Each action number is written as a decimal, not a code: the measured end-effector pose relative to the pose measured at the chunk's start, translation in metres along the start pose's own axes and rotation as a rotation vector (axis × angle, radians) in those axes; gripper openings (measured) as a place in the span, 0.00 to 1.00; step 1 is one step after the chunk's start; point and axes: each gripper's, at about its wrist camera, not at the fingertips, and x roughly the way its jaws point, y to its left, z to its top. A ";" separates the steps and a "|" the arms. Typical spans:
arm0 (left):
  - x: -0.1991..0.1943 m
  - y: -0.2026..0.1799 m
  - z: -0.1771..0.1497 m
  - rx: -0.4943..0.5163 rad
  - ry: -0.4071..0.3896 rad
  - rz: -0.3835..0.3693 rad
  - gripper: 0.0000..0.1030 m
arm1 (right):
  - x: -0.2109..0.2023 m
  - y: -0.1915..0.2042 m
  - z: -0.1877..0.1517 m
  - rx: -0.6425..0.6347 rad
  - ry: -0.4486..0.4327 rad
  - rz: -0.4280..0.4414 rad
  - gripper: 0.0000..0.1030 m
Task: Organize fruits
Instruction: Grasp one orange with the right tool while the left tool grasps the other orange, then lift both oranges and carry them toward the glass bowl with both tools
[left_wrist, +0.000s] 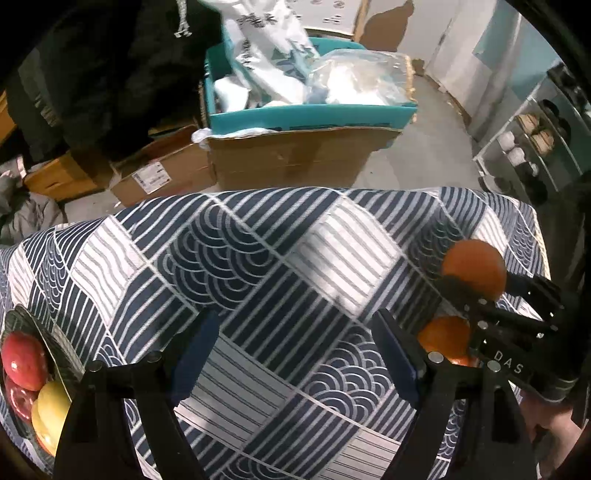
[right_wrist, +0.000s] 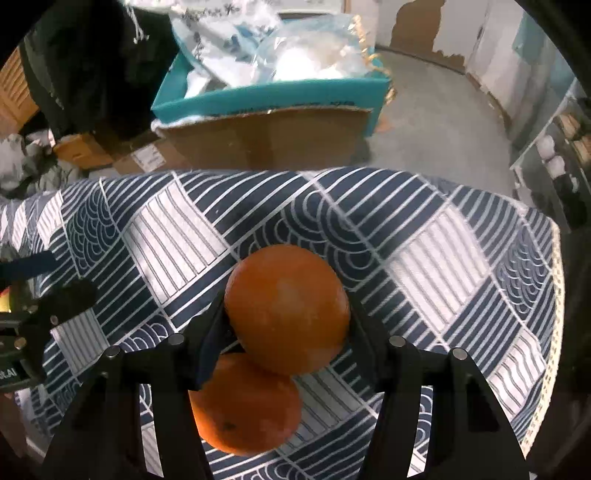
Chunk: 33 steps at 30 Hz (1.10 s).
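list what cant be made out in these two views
- Lower orange, right wrist view: its near part sits behind the right gripper frame, and the gripped orange overlaps its top.
- Plate of fruit, left wrist view: cut off by the left edge, so the fruit count is unclear.
- Left gripper: only its open fingers show; nothing sits between them.

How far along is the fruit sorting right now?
Done: red apples and a yellow fruit sit on the dark plate. In hand: the right gripper is shut on one round orange. Left: a second orange on the patterned tablecloth; the left gripper is open, empty.
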 end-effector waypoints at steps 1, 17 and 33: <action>-0.001 -0.004 -0.001 0.007 -0.002 -0.004 0.83 | -0.004 -0.003 -0.001 0.008 -0.009 -0.002 0.59; -0.008 -0.070 -0.017 0.081 0.014 -0.078 0.83 | -0.048 -0.058 -0.049 0.129 -0.029 -0.021 0.59; 0.030 -0.113 -0.041 0.139 0.097 -0.090 0.83 | -0.045 -0.101 -0.101 0.215 0.014 -0.034 0.59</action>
